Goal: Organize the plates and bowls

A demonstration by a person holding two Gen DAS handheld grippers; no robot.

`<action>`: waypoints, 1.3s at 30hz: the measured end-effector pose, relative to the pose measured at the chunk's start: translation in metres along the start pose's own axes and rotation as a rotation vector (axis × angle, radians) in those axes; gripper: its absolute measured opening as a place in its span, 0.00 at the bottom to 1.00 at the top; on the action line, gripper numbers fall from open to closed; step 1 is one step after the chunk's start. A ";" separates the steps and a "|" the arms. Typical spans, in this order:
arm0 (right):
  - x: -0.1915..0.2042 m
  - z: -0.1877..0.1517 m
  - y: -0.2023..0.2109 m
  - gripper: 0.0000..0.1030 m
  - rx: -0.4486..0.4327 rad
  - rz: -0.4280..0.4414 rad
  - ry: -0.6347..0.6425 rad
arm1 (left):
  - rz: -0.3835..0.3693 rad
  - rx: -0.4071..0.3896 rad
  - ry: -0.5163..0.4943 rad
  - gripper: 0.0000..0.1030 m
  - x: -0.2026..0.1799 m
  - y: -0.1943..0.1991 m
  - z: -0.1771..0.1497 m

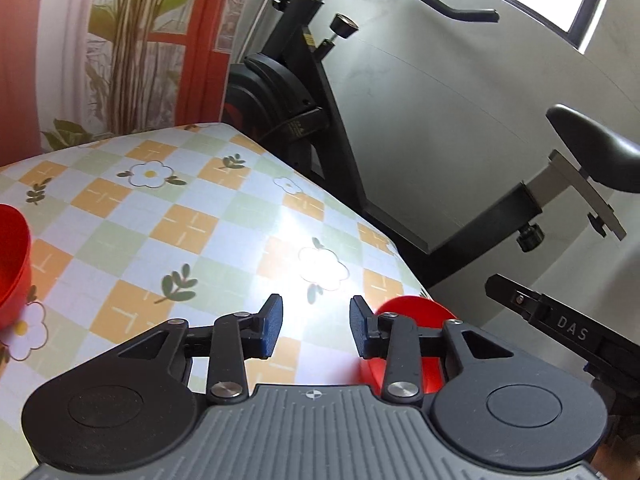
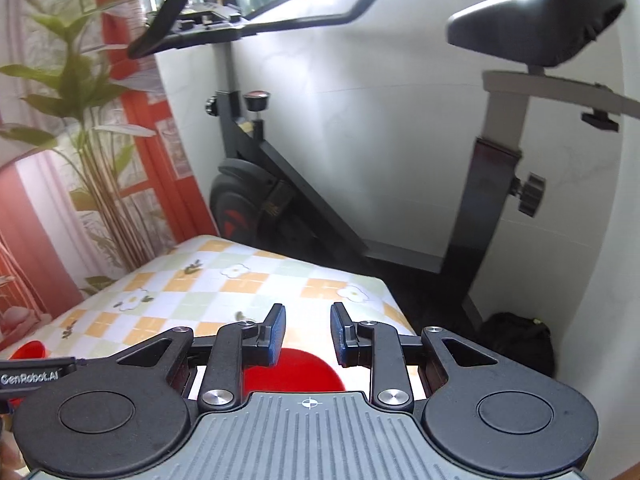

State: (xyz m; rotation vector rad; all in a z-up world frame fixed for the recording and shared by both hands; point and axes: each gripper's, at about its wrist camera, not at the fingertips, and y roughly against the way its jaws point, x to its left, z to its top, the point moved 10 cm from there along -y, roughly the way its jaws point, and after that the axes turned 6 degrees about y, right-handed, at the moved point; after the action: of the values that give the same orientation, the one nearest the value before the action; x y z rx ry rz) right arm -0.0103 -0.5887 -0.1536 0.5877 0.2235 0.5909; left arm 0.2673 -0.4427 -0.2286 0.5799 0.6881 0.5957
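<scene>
In the left wrist view my left gripper (image 1: 316,328) is open over the checked tablecloth (image 1: 168,216), nothing between its blue pads. A red bowl (image 1: 12,256) stands at the far left edge. A red dish (image 1: 416,312) lies behind the right finger near the table's right edge, partly hidden by the linkage. The right gripper's black body (image 1: 560,328) shows at the right. In the right wrist view my right gripper (image 2: 308,332) is open above the red dish (image 2: 296,368), whose near part is hidden by the gripper body. A small piece of the red bowl (image 2: 30,350) peeks out at the left.
A black exercise bike (image 2: 280,184) stands just beyond the table's far and right edges, its saddle (image 2: 536,16) high on the right. A leafy plant (image 2: 80,128) and red-framed backdrop stand to the left. A dark bag (image 2: 516,340) lies on the floor by the white wall.
</scene>
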 end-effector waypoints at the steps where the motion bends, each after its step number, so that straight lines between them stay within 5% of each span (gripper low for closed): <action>1: -0.003 -0.003 -0.001 0.23 0.006 -0.002 -0.007 | -0.009 0.006 -0.013 0.37 -0.005 0.000 -0.003; 16: -0.012 -0.054 -0.020 0.24 0.141 0.004 -0.047 | -0.029 0.092 0.005 0.37 -0.012 -0.025 -0.032; 29: -0.008 -0.058 -0.023 0.20 0.152 0.035 -0.065 | -0.067 0.136 0.047 0.36 -0.011 -0.034 -0.041; 34: -0.009 -0.058 -0.023 0.12 0.151 0.036 -0.065 | -0.072 0.127 0.033 0.12 -0.014 -0.034 -0.041; 39: -0.006 -0.057 -0.020 0.09 0.145 0.045 -0.062 | -0.066 0.126 0.016 0.08 -0.015 -0.031 -0.043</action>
State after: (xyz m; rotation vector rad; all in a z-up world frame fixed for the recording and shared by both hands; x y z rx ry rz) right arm -0.0261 -0.5798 -0.2112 0.7517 0.1967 0.6020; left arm 0.2364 -0.4616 -0.2701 0.6669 0.7610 0.4987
